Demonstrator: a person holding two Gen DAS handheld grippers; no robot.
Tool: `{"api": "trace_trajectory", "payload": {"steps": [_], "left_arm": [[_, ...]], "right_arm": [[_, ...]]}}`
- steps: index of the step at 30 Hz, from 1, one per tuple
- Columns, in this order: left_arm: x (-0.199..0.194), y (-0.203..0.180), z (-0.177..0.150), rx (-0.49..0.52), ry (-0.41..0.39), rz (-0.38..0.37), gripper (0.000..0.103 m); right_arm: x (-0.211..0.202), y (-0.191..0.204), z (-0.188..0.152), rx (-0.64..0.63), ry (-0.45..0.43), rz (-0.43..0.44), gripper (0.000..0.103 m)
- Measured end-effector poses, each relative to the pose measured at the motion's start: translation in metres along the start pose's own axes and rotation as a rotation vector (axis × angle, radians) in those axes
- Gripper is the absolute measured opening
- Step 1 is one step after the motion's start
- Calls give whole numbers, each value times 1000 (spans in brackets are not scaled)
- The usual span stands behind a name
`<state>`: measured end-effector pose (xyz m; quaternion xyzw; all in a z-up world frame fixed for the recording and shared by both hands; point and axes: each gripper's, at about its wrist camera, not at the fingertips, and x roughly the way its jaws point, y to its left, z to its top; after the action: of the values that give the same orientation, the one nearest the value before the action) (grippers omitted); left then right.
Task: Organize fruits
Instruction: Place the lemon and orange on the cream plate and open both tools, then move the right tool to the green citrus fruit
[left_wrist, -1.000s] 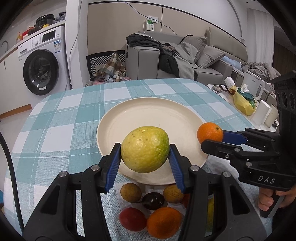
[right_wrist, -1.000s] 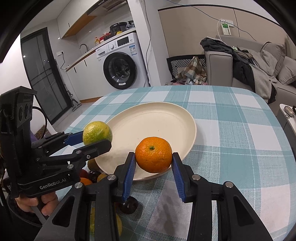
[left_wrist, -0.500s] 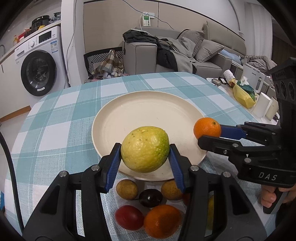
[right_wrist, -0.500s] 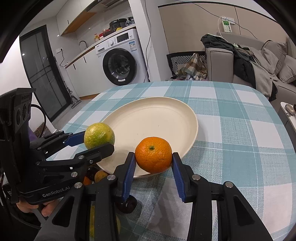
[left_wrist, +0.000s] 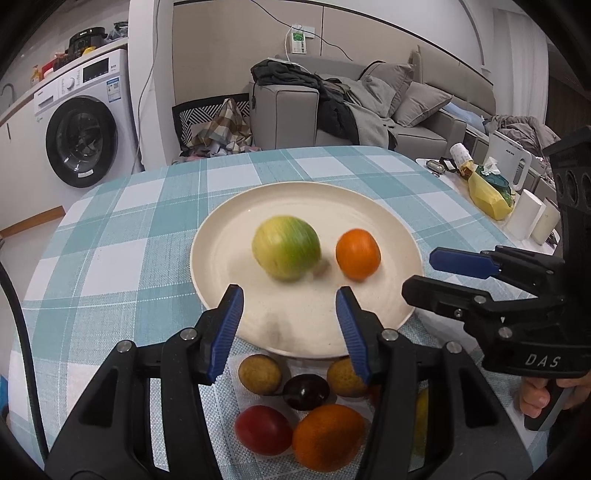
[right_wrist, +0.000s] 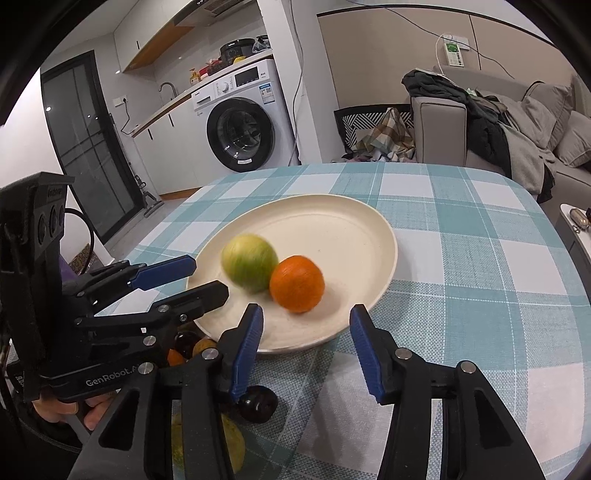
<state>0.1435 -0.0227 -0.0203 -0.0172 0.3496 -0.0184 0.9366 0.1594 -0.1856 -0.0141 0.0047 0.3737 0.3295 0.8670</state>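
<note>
- Your left gripper (left_wrist: 290, 314) stands released over the near rim of the cream plate (left_wrist: 369, 218); its jaws have just been opening and nothing is between them.
- Your right gripper (right_wrist: 306, 334) is released too, jaws just opened, with an empty gap between the blue pads (right_wrist: 364, 350) at the plate's near edge.
- The green-yellow fruit (left_wrist: 286, 248) lies on the plate, left of centre in the left wrist view, and looks blurred.
- The orange (left_wrist: 357, 254) is on the plate as well, just to the right of that fruit; in the right wrist view the two appear to touch.
- The plate sits on the teal checked tablecloth (left_wrist: 110, 258).
- Below your left gripper, off the plate, a cluster of fruits waits on the cloth: two brownish round ones (left_wrist: 259, 373), a dark plum (left_wrist: 306, 391), a red fruit (left_wrist: 263, 430) and a second orange (left_wrist: 328, 437).
- Behind the table stand a washing machine (left_wrist: 83, 122) and a grey sofa (left_wrist: 406, 110) strewn with clothes.
</note>
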Motion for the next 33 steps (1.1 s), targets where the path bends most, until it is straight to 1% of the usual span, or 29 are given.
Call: {"api": "trace_trajectory", "payload": {"steps": [2, 4, 5, 6, 7, 8, 9, 11, 13, 23, 27, 30, 33], "left_arm": [[-2, 2, 0, -11, -1, -2, 60], [-7, 4, 0, -29, -14, -4, 81], [-10, 5, -1, -38, -23, 0, 86], [-13, 7, -2, -46, -32, 5, 88], [-15, 8, -3, -50, -35, 7, 91], [-17, 10, -4, -53, -33, 9, 94], [-19, 12, -6, -59, -33, 13, 100], [-25, 16, -9, -69, -46, 30, 102], [-30, 18, -11, -72, -44, 39, 102], [-74, 25, -33, -84, -86, 59, 102], [-83, 27, -41, -89, -87, 52, 102], [-85, 27, -44, -104, -86, 54, 102], [-85, 27, -50, -112, -75, 48, 102]], "right_arm": [[0, -1, -1, 5, 6, 5, 65], [-2, 0, -2, 3, 3, 7, 69], [-3, 0, -2, 1, -2, 4, 76], [-4, 1, -3, 0, -8, 4, 80], [-6, 1, -3, 0, -15, 9, 87], [-7, 1, -4, 1, -20, 15, 89], [-8, 1, -4, 3, -22, 16, 90], [-8, 1, -5, 11, -25, 17, 99], [-11, 0, -6, 21, -38, 24, 103], [-32, 11, -9, -5, -72, 11, 103], [-39, 14, -15, -2, -70, 4, 103], [-43, 16, -20, -9, -62, -14, 103], [-50, 17, -26, -1, -54, -13, 103]]}}
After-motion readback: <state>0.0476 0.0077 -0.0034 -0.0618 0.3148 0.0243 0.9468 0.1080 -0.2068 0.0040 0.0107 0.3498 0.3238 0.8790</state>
